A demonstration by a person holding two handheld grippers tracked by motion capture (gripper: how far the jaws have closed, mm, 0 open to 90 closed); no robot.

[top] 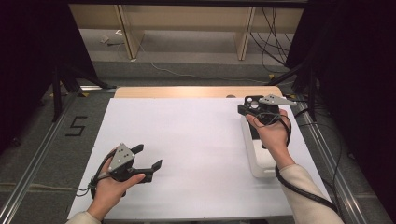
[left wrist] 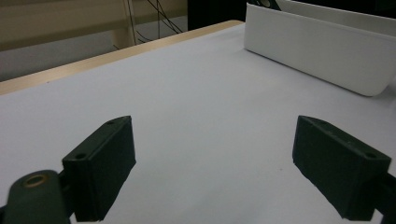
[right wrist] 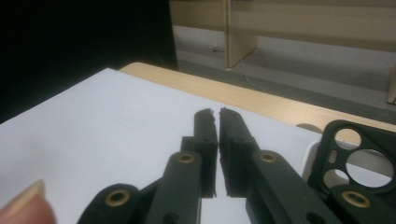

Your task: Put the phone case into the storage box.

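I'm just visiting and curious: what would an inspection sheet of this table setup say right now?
Surface: white sheet over a wooden table.
Job's things: black phone case with camera cut-outs, at the far end of a white tray.
Clutter: nothing seen.
Grippers: left gripper open, empty, over the sheet; right gripper shut, nothing between its jaws, beside the case.
Cables: one trails from each gripper; more lie on the floor beyond.
Surroundings: black curtains at both sides, wooden legs behind, a taped "5" on the floor.
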